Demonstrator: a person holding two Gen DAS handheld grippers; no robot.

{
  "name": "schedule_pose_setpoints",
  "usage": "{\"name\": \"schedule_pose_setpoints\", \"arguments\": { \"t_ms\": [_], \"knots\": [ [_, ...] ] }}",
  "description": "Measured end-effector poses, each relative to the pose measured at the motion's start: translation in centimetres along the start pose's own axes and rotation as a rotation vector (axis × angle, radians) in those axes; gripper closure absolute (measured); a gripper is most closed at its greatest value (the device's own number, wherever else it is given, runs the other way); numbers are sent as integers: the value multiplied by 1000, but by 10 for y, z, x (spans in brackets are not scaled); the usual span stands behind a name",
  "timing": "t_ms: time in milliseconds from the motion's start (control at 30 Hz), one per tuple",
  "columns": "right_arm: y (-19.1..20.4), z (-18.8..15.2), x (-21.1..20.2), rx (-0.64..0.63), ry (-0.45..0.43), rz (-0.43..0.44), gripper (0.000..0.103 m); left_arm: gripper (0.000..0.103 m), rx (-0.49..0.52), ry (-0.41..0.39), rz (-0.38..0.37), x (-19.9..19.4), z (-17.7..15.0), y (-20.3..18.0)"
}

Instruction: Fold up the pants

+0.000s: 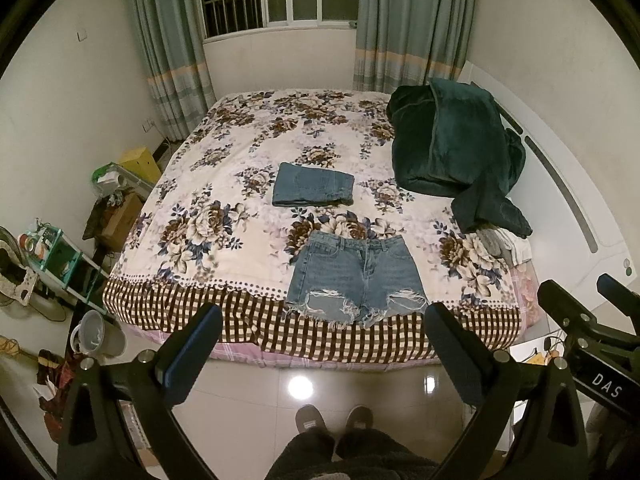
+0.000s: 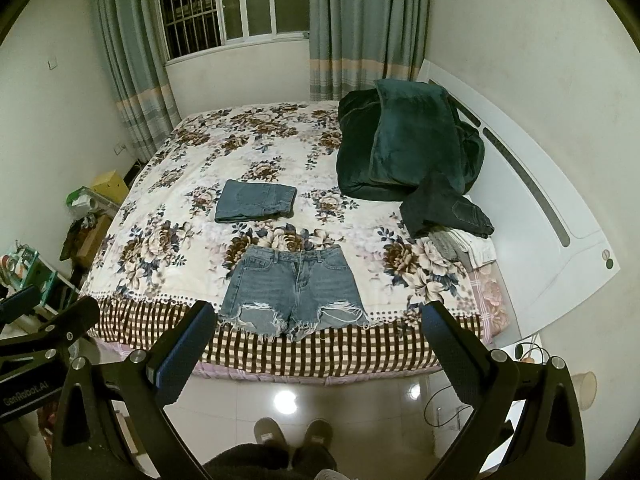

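Lying flat, denim shorts w/ hems partly behind spread left claw; right claw spread too.

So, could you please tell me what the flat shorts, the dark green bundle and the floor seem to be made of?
Flat shorts: faded blue denim, judging by the visible seams, pockets and frayed white threads at the ripped hems.
Dark green bundle: probably plush fleece or velvet; soft sheen, thick rounded folds.
Floor: likely glazed tile; glossy, with grout lines and a lamp reflection.
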State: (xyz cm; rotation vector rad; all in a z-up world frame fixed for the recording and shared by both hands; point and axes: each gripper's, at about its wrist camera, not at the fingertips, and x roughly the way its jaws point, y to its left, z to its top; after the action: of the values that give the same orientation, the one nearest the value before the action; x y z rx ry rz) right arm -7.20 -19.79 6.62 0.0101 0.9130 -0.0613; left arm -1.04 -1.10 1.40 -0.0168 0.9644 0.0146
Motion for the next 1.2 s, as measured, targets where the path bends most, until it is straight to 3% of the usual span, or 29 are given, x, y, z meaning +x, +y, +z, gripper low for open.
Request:
{"name": "schedule_pose_setpoints", "arguments": {
  "t_ms": [1100,1200],
  "knots": [
    [-1,5,-1,0,0,1,0,0,-1,-7,-4,-1,0,-1],
    [-2,5,-1,1,2,2,0,0,-4,-5,-6,-8,14,0]
  ]
}}
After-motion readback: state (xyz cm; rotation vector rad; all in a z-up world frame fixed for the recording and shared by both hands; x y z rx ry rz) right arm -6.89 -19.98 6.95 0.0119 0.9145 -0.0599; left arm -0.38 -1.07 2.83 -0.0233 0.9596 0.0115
